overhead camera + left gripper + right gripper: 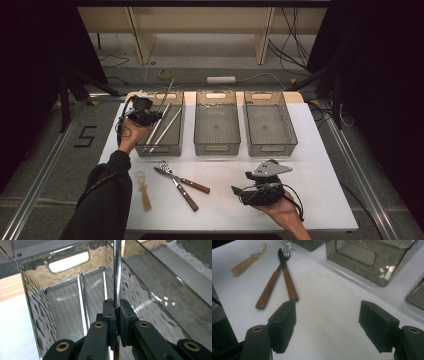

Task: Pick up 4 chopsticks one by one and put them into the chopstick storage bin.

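My left gripper [156,116] hovers over the left grey see-through bin [175,147] and is shut on a thin metal rod [168,94] that sticks up and away from it. In the left gripper view the rod [117,270] runs straight up from the closed gripper [116,307], and two more metal rods [83,300] lie slanted on the bin floor [67,315]. My right gripper [239,192] is held low over the white table front right, open with nothing in it [328,315].
A wooden-handled knife [186,195] and fork [190,183] lie crossed at the front middle, seen again as knife [288,282] and fork [270,287]. An amber plastic spoon [144,191] lies left of them. The middle bin [216,145] and right bin [272,145] stand behind.
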